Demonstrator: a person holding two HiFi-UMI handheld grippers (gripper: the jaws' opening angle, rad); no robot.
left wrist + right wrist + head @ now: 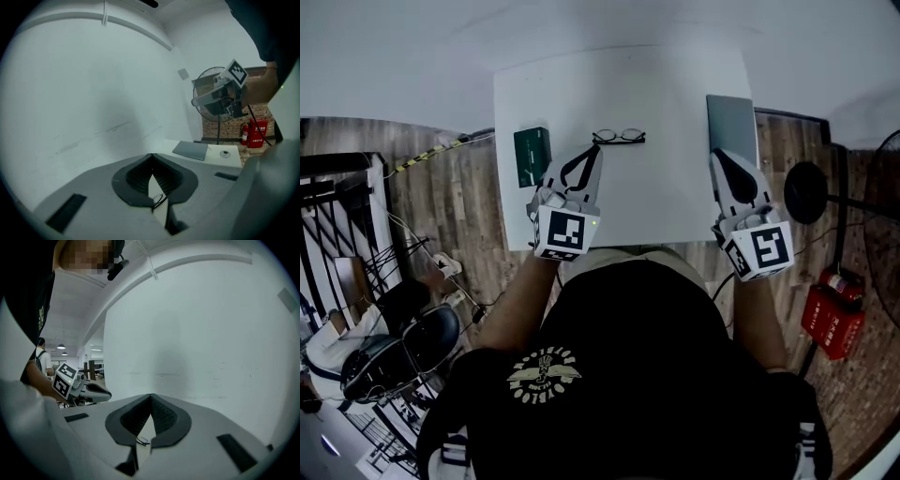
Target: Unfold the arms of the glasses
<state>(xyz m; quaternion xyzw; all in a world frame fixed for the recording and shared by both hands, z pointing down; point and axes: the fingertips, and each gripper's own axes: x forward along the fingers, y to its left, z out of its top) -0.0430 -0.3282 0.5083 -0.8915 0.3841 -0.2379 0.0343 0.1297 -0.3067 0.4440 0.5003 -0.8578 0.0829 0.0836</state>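
On surface (666,103), folded glasses (619,137) lie untouched. Our left tongs (596,152), closed and empty, hover just beside them, likely poised for approach. Right tongs (720,156), also closed and empty, wait well apart.

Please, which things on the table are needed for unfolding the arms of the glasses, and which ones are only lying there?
For the job:
- glasses
- left gripper, fingers shut, empty
- right gripper, fingers shut, empty

Just lying about:
- green box, left of the glasses
- grey slab, perhaps a laptop, at the right edge of the white table
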